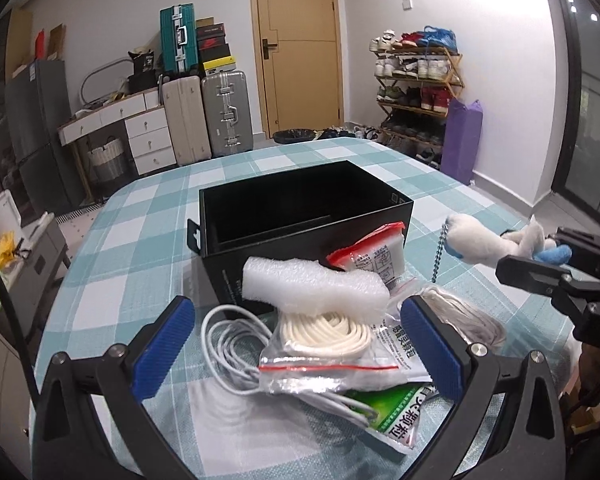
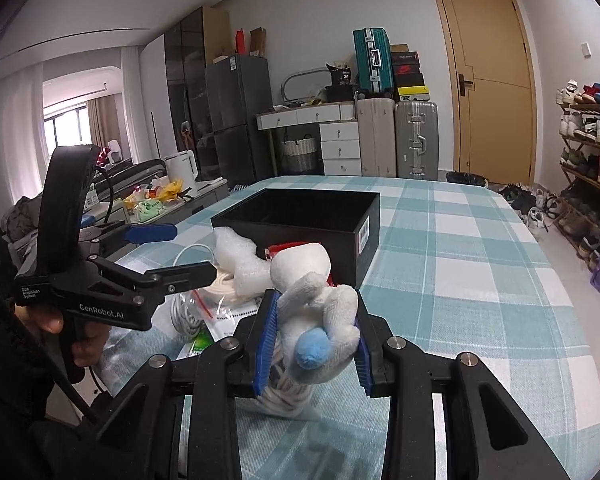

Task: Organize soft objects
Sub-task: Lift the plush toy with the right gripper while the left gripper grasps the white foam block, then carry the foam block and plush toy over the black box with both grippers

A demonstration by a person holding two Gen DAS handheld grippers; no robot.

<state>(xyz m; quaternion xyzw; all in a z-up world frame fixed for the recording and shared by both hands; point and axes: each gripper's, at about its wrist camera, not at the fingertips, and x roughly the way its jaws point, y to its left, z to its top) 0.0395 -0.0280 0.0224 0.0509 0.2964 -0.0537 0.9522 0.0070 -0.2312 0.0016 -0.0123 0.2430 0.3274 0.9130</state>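
My right gripper [image 2: 314,344] was clamped on the plush toy [image 2: 320,312], blue pads pressing both sides w/ its blue pom-pom facing the camera; the toy was held up off the worktop [image 2: 480,280], its white head poking fwd toward the black box [image 2: 324,216]. From the left wrist view the toy [image 1: 496,244] hung out to the right, bead chain [image 1: 440,252] dangling from it.

My left gripper [image 1: 296,344] had its fingers [image 1: 162,344] spread wide, holding nothing, hovering over the pile: a white foam piece [image 1: 316,284] on top, a zip bag w/ coiled cream cord [image 1: 328,344] under it, a loose white cable [image 1: 232,344] to the left, a green-and-white packet [image 1: 392,412] nearest me, another bagged cord bundle [image 1: 464,316] by the right finger. A red-edged pouch [image 1: 372,252] leaned against the box front.

The box [image 1: 300,208] sat open just behind the pile on the checked cloth, inside too dark to tell contents.
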